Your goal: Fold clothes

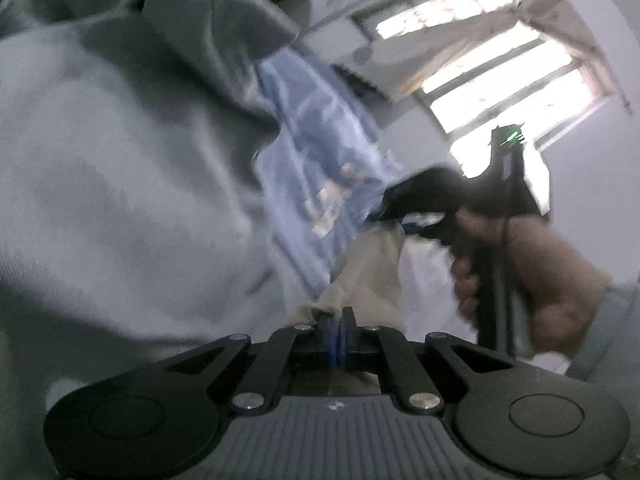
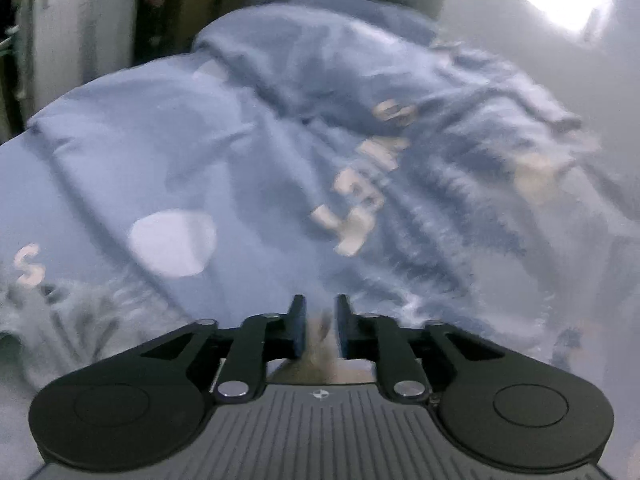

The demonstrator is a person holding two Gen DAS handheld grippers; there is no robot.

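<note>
A blue garment (image 1: 316, 128) with cream letters lies crumpled, and it fills the right wrist view (image 2: 240, 152). My left gripper (image 1: 338, 318) is shut on a strip of cream cloth (image 1: 368, 272). The strip runs up toward my right gripper (image 1: 390, 216), which a hand (image 1: 552, 272) holds at the garment's edge. In its own view my right gripper (image 2: 321, 316) hangs just over the blue fabric. Its jaws stand a narrow gap apart. The blur hides whether any cloth lies in that gap.
Pale grey fabric (image 1: 120, 160) fills the left of the left wrist view, close to the camera. A barred window (image 1: 500, 68) is bright at the upper right. The pale tabletop (image 2: 500, 20) shows beyond the garment. A white unit (image 2: 68, 32) stands at the back left.
</note>
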